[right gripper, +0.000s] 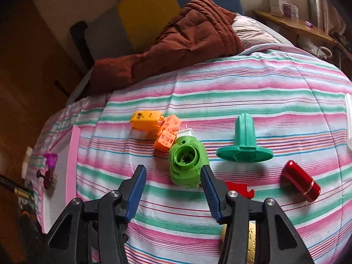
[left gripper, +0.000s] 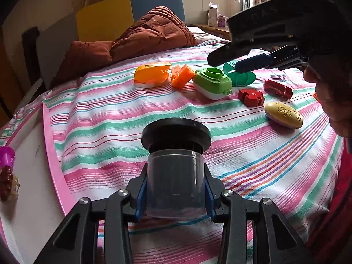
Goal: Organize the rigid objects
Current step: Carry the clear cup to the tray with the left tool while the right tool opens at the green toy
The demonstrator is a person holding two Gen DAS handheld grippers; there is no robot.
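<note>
striped bedspread strewn with plastic pieces, left gripper clenched on a dark cylinder

brown quilt is heaped at the far end; a pink-rimmed white tray sits at the left edge; the cylinder, black flange forward, is held over the spread; right gripper hangs released, fingers apart, above a green housing; near it lie a teal flanged spool, yellow-orange case, orange block, red capsule and red notched piece
</note>
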